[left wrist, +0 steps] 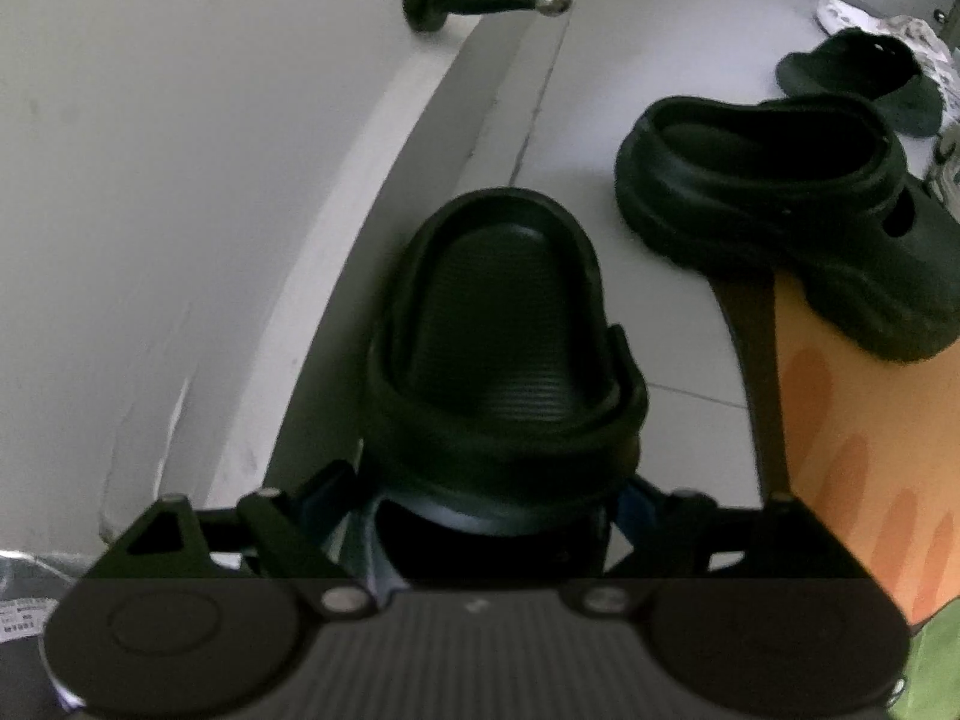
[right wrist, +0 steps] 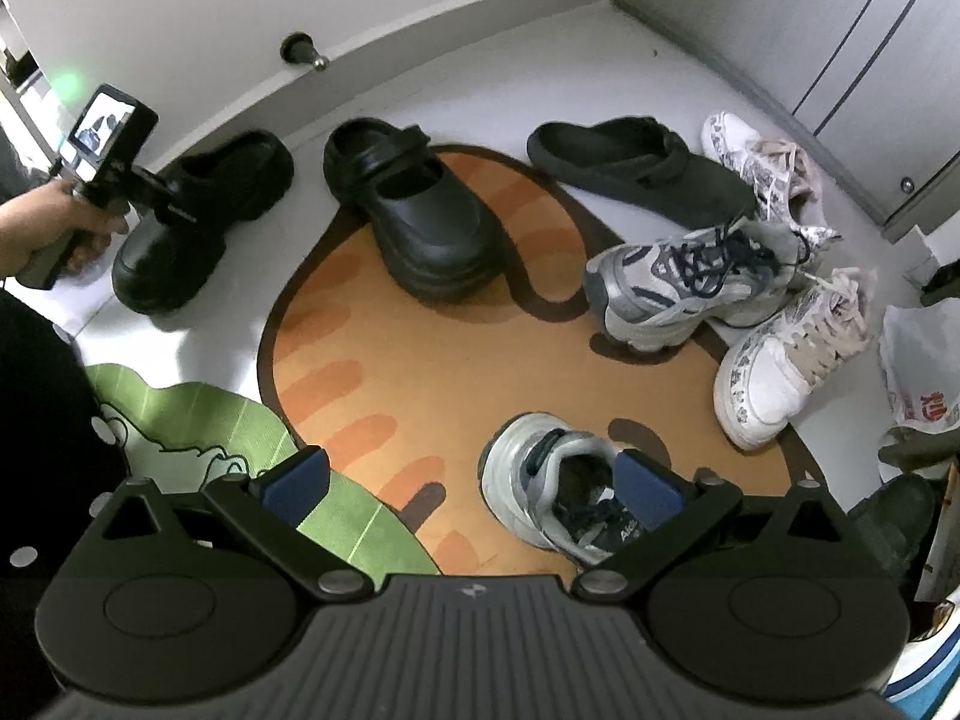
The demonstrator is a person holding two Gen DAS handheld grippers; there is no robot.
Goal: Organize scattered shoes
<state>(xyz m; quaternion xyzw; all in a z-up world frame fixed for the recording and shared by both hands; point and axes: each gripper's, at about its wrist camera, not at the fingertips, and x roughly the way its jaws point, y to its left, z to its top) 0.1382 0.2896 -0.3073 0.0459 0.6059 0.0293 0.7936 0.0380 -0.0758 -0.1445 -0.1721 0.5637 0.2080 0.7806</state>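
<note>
My left gripper (left wrist: 489, 516) is shut on a black chunky clog (left wrist: 504, 348), gripping its toe end; the heel points toward the wall. In the right wrist view the same clog (right wrist: 204, 216) sits on the white floor by the wall with the left gripper (right wrist: 159, 195) on it. Its mate, a black clog (right wrist: 420, 210), stands on the orange mat (right wrist: 390, 372). My right gripper (right wrist: 474, 486) is open and empty, hovering over the mat beside a grey sneaker (right wrist: 558, 492).
A flat black clog (right wrist: 636, 168), a second grey sneaker (right wrist: 684, 282) and two white patterned sneakers (right wrist: 786, 354) lie at the right. A door stopper (right wrist: 303, 51) juts from the wall. A green mat (right wrist: 240, 438) lies at front left. Cabinet doors (right wrist: 840, 60) stand at right.
</note>
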